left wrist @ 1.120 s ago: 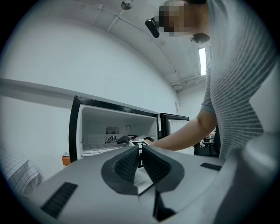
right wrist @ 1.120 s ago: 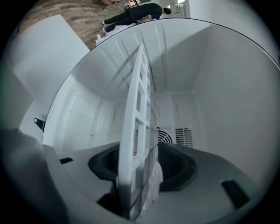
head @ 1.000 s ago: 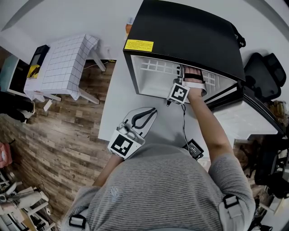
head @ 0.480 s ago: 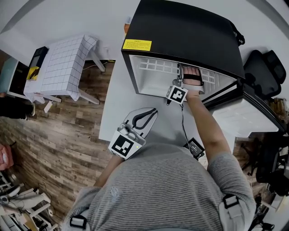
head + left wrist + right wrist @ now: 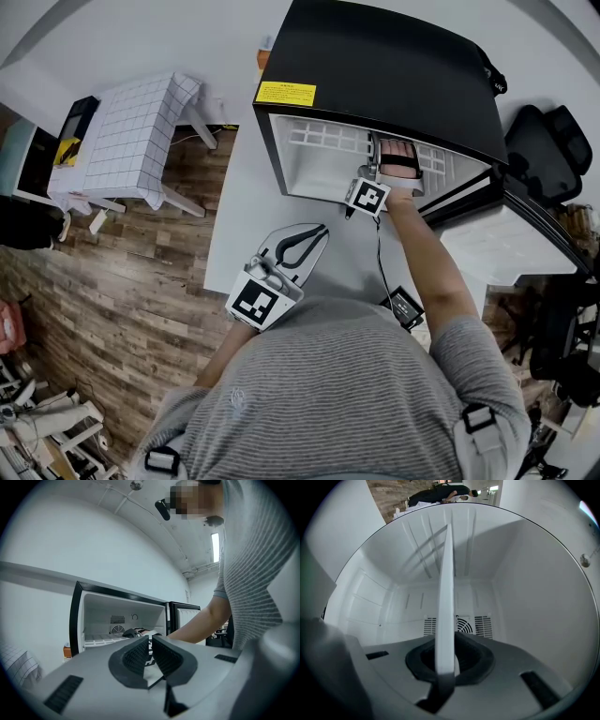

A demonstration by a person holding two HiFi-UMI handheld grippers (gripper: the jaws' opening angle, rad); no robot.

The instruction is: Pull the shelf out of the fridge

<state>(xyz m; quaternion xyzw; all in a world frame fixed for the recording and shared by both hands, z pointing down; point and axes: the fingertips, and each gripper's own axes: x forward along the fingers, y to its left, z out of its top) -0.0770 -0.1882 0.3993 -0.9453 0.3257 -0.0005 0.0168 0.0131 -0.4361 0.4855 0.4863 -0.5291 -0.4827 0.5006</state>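
- Head view: bright, even daylight-white, crisp in the middle. The fisheye bends the fridge (image 5: 384, 66) and the room at the edges.
- Fridge top reads deep black with hardly any glare, and its white inside glows pale.
- Left gripper view: a strip light (image 5: 215, 547) burns out white overhead. A black vignette rings the picture, and the near foreground is dim and soft.
- Right gripper view: soft grey light inside. The shelf (image 5: 445, 597) throws a faint shadow on the wall (image 5: 419, 550), and its near end blurs.
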